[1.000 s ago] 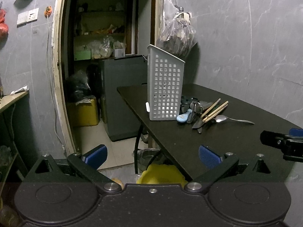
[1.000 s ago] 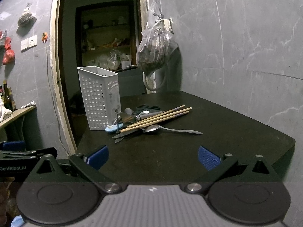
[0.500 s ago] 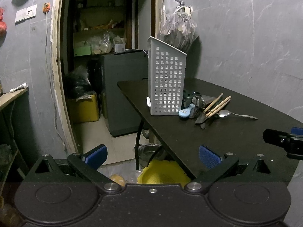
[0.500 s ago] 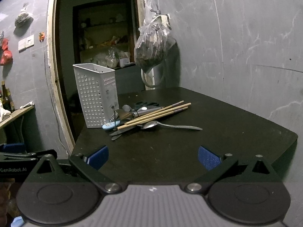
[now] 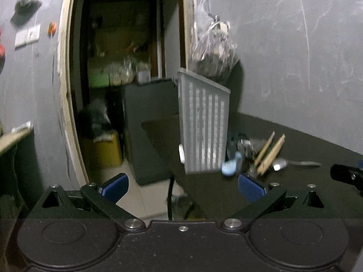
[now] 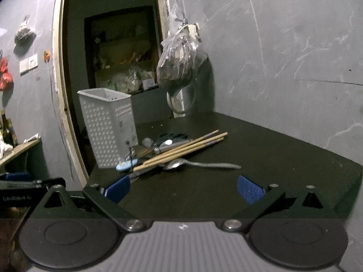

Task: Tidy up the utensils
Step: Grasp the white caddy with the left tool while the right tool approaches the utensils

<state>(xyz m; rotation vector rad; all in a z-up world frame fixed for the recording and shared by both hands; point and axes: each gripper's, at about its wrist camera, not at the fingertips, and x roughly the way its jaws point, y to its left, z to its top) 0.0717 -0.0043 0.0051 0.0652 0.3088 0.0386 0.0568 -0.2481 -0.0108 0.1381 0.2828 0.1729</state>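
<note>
Both grippers nearer table [image 6: 261, 140]; jaws apart, empty; one basket [image 6: 109, 127], three chopsticks [image 6: 181, 150], one spoon [image 6: 199, 164]

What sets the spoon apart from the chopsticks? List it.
The spoon is grey metal; the chopsticks are pale wood. The spoon is a single piece lying flat on the table; the chopsticks are several straight sticks propped on the pile. The spoon has a rounded bowl; the chopsticks have none. Both lie loose beside the white basket.
</note>
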